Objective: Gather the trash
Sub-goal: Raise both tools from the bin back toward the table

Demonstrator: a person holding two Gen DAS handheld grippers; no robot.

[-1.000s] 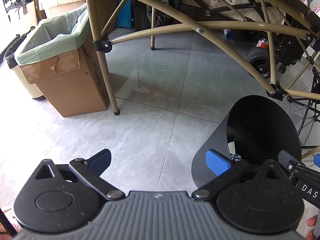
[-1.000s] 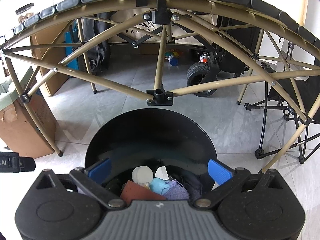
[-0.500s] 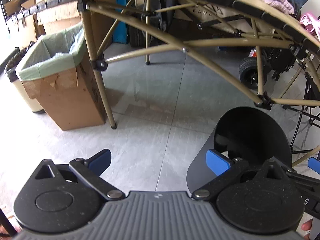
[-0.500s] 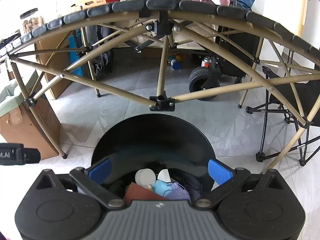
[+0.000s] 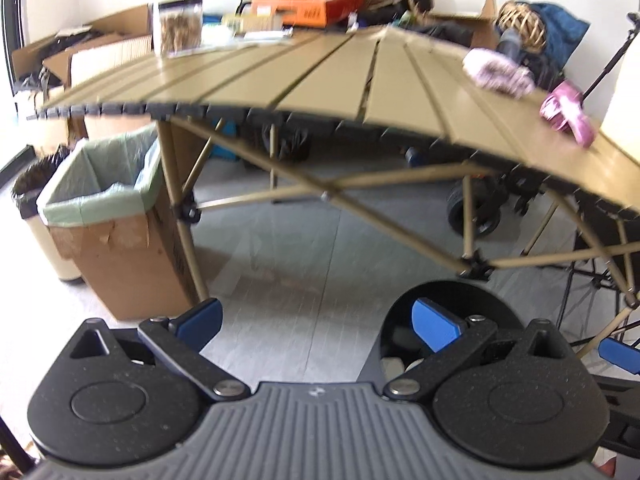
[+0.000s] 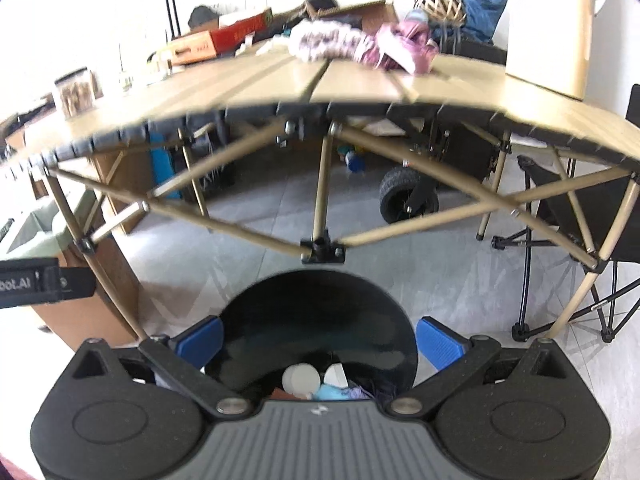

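1. Both cameras have tilted upward since the earlier frames: the slatted top of the folding table [image 5: 360,76], seen before only from beneath, now shows with its clutter, and the views are motion-blurred.
2. The black trash bin [image 6: 316,332] sits lower in each view than before, on the grey tile floor in front of the table's frame, holding a white round piece, a blue wad and purple scraps.
3. The right gripper [image 6: 318,340] hangs above the bin's mouth, its blue pads spread wide to either side of the rim, nothing between them.
4. The left gripper [image 5: 316,320] is spread just as wide and empty, over bare floor, with the bin [image 5: 452,300] behind its right finger.
5. A cardboard box [image 5: 120,248] lined with a green bag stands by the table's left leg.
6. Pink clothes [image 6: 360,46] lie on the tabletop.
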